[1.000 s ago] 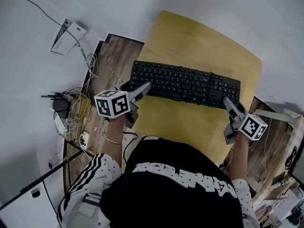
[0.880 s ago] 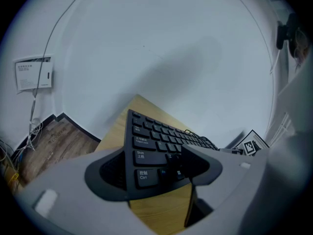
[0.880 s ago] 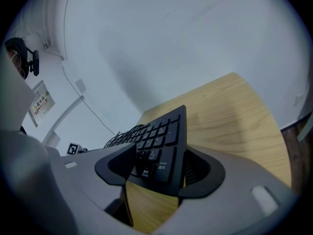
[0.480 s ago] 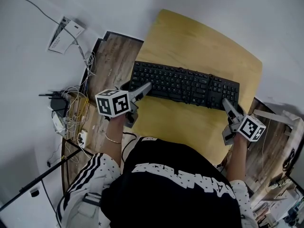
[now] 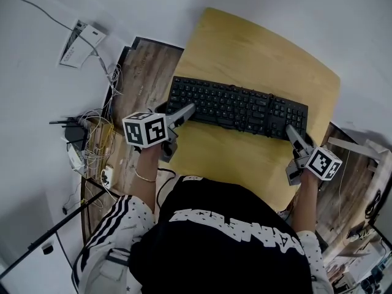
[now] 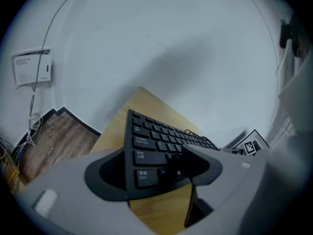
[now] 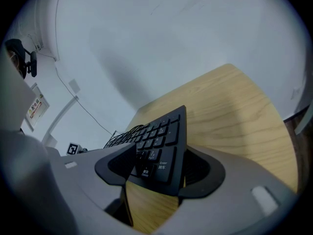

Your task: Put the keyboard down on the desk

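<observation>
A black keyboard lies lengthwise over the round-cornered yellow wooden desk. My left gripper is shut on its near left corner. In the left gripper view the keyboard runs away from between the dark pads of the left gripper, with the Ctrl and Shift keys showing. My right gripper is shut on the near right corner by the number pad. In the right gripper view that corner of the keyboard sits between the pads of the right gripper. Whether the keyboard rests on the desk I cannot tell.
A tangle of cables and small devices lies on the wood floor left of the desk. A white box with a cable hangs on the wall. More clutter lies right of the desk. White walls stand close behind it.
</observation>
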The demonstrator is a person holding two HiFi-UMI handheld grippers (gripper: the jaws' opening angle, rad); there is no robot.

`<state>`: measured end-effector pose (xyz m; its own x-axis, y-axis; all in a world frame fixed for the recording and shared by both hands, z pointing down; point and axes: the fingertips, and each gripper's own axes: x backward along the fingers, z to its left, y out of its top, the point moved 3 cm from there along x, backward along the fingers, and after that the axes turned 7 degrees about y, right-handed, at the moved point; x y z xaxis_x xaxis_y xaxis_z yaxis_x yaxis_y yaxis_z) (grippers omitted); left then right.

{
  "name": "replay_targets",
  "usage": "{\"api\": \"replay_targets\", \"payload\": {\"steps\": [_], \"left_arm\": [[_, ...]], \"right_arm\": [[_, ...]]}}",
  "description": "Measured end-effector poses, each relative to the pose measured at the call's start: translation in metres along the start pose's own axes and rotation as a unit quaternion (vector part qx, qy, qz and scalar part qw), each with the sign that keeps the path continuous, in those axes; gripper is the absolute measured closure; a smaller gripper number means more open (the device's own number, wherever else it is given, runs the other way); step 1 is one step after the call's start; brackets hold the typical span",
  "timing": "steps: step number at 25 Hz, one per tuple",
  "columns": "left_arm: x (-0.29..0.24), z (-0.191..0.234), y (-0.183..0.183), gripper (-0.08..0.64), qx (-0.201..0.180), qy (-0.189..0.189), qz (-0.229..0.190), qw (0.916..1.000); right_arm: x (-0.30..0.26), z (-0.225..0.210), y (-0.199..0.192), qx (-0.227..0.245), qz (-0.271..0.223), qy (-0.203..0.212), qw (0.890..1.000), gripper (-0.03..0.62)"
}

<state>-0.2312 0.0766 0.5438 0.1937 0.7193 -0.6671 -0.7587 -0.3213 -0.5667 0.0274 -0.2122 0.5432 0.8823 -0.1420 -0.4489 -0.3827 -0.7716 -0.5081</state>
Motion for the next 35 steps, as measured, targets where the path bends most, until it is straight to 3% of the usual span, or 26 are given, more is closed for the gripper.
{"api": "replay_targets", "payload": {"steps": [35], "left_arm": [[-0.014, 0.004, -0.014, 0.241, 0.016, 0.009, 0.032, 0.9993]], "right_arm": [[-0.002, -0.016, -0.008, -0.020, 0.015, -0.019, 1.000, 0.298]]}}
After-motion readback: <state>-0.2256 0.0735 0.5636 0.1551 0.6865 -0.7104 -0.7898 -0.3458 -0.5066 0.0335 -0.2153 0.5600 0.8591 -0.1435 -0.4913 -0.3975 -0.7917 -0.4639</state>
